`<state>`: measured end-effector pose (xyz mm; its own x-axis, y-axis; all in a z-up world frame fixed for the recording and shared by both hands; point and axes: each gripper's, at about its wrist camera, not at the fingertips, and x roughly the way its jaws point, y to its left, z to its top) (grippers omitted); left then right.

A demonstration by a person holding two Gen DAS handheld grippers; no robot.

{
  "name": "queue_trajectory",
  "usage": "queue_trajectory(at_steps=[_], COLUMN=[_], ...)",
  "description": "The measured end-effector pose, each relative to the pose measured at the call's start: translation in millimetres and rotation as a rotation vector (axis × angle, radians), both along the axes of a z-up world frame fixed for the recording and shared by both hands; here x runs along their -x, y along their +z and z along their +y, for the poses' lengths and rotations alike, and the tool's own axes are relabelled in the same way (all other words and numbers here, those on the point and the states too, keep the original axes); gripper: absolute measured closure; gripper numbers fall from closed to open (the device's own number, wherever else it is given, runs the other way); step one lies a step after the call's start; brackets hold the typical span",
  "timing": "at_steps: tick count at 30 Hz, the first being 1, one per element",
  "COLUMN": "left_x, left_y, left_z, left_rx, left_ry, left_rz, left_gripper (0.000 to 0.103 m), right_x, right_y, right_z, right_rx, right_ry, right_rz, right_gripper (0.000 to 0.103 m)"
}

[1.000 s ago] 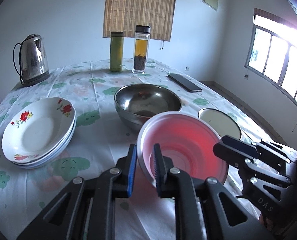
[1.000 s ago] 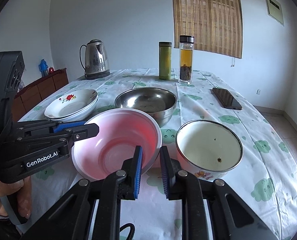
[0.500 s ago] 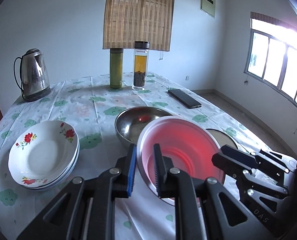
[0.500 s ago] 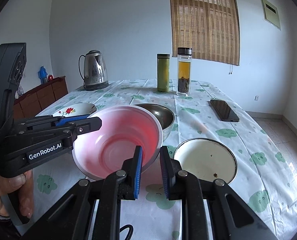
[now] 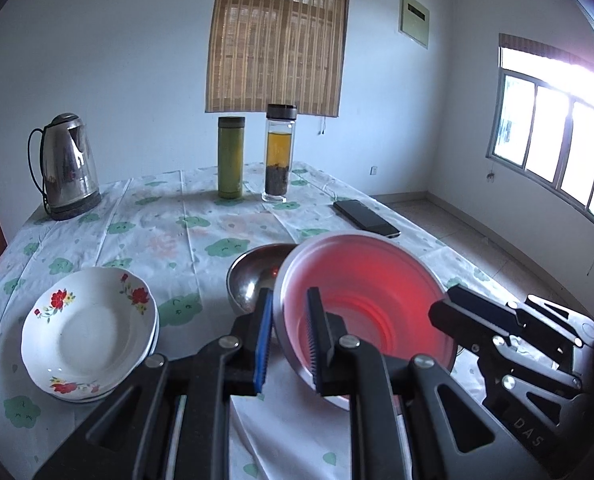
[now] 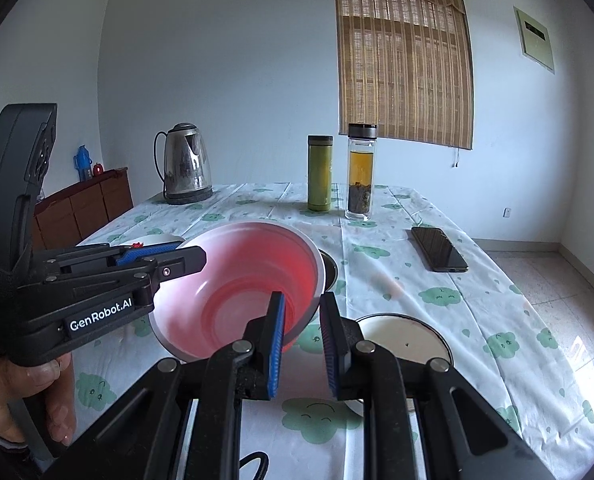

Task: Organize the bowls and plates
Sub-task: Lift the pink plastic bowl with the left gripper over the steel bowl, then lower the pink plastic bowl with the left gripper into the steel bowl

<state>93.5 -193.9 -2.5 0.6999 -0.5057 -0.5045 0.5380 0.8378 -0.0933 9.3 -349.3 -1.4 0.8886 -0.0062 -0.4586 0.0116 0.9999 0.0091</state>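
Two handheld grippers share one pink plastic bowl (image 5: pixel 367 304), lifted clear of the counter (image 5: pixel 145 240). The left gripper (image 5: pixel 291 336) and the right gripper (image 6: pixel 301 338) each pinch opposite sides of its rim between closed fingers, probably to keep it level. It hangs empty, just above the steel bowl (image 5: pixel 253 276), likely to nest there. Beside the steel bowl sit stacked floral plates (image 5: pixel 85 330).

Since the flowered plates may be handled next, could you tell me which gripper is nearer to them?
Left. The left gripper holds the pink bowl rim beside the flowered plates; the right gripper grips the bowl's opposite rim, farther away.
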Motion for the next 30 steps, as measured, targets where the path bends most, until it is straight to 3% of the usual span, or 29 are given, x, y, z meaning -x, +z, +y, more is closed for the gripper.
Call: queue_trajectory(at_steps=[11,30], left_x=[-22,-70], left_y=[20,5], left_z=[-10,-23], left_rx=[0.022,0.013], left_ry=[0.010,0.055], left_rz=[-0.033,0.017], left_gripper=[0.089,0.089], right_x=[-20,-71], right_y=[8,3], right_z=[-9,-22], right_rx=[-0.007,-0.010], right_ry=[-0.008,-0.001], right_rz=[-0.014,0.024], right_gripper=[0.084,0.084])
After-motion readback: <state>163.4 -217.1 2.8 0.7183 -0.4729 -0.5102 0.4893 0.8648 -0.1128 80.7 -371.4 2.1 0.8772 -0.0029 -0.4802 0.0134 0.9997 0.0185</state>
